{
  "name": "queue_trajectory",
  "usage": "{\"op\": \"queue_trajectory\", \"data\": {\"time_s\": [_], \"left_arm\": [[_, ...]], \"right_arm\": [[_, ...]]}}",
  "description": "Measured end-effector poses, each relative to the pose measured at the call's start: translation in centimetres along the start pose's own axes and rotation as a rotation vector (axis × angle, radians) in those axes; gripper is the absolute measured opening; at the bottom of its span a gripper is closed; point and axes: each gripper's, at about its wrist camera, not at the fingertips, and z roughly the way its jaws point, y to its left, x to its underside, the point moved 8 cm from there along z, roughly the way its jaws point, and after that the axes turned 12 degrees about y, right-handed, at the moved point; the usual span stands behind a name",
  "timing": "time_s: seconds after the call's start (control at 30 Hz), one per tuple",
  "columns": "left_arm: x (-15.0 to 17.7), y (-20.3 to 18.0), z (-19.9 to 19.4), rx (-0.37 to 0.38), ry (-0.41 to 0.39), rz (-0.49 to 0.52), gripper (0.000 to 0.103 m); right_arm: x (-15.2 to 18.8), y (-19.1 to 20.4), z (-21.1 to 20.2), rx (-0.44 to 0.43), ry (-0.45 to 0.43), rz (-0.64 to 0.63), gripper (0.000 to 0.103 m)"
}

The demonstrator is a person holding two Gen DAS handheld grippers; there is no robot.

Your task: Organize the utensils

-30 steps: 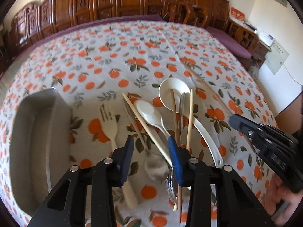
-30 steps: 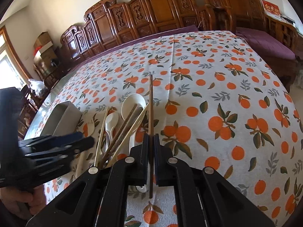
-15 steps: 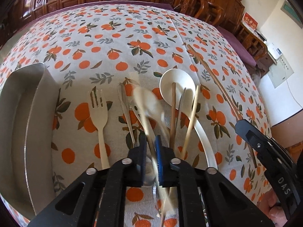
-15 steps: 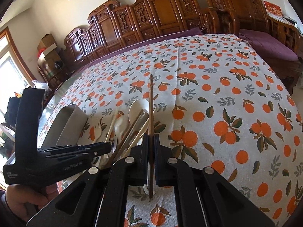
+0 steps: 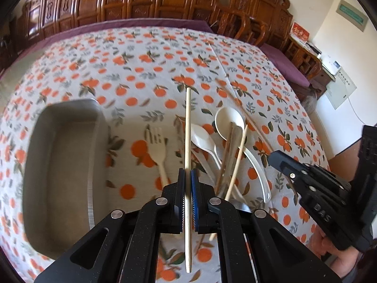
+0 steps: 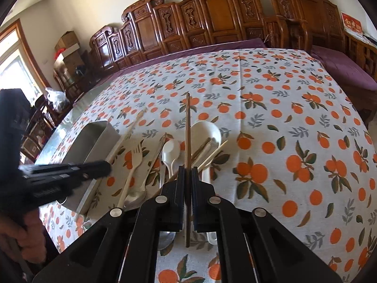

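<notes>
The left tongs (image 5: 187, 176) are now clamped on a pale chopstick (image 5: 187, 127); a second ago they stood open over the pile with nothing between them, so this is a fresh pick. The stick runs straight out between the pads and, judging by how its tip floats over the pattern, is already lifted off the surface (image 5: 146, 70). The right tongs (image 6: 187, 176) are pinched on a dark chopstick (image 6: 187, 129), as they were a second ago (that grip has not changed).

Just beyond the left tongs lies the rest of the heap: a cream fork (image 5: 159, 148), a small white spoon (image 5: 202, 139), a large white ladle (image 5: 229, 120) with two more sticks and a metal handle crossing it. To the left of the fork sits the metal tray (image 5: 59, 160), with nothing visible in it. Farther back stand the carved wooden chairs (image 5: 146, 2).

With both hands loaded, the tray looks like the next stop; nothing is sorted yet.
</notes>
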Motion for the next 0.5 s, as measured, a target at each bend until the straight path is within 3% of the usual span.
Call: {"op": "queue_trajectory", "data": {"time_s": [0.5], "left_arm": [[1.4,6.4,-4.6,-0.124,-0.108,0.112,0.004]], "right_arm": [[0.3,4.7,1.7,0.003,0.018,-0.089,0.006]]}}
